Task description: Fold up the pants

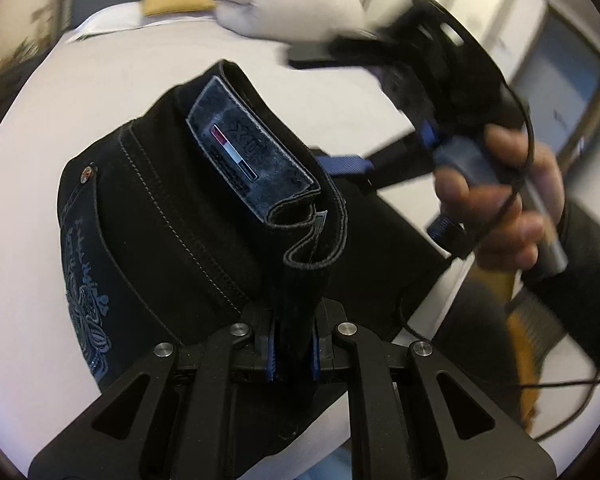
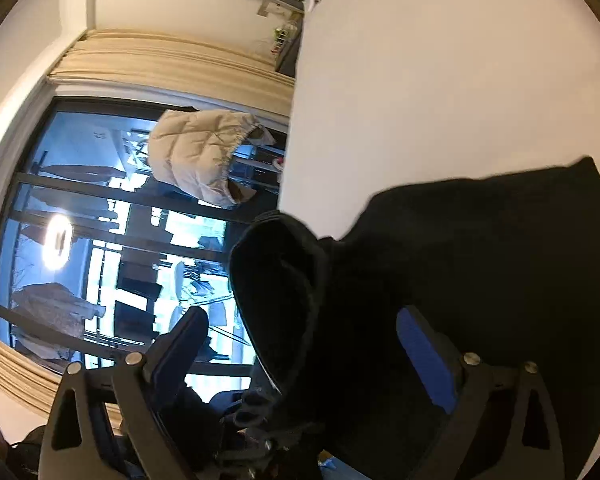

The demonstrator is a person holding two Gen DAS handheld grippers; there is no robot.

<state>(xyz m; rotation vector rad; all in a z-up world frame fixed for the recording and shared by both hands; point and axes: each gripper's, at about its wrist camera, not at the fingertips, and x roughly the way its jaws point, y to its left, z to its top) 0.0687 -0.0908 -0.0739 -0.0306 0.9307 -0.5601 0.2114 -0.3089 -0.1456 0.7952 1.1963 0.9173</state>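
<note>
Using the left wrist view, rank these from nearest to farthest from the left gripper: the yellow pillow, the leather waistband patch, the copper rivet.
From the left gripper, shut on the pants:
1. Leather waistband patch, just ahead, up the clamped waistband.
2. Copper rivet, off to the left.
3. Yellow pillow, far end of the bed, upper left.

Black denim pants (image 1: 172, 216), bunched and lifted above a white bed (image 1: 60, 112). The waistband (image 1: 312, 240) curls upward in a loop, bearing a dark leather patch (image 1: 244, 148) with a small flag label. Grey topstitching, a metal rivet (image 1: 86, 173) and pale blue embroidery (image 1: 86, 312) mark the pocket side.
</note>
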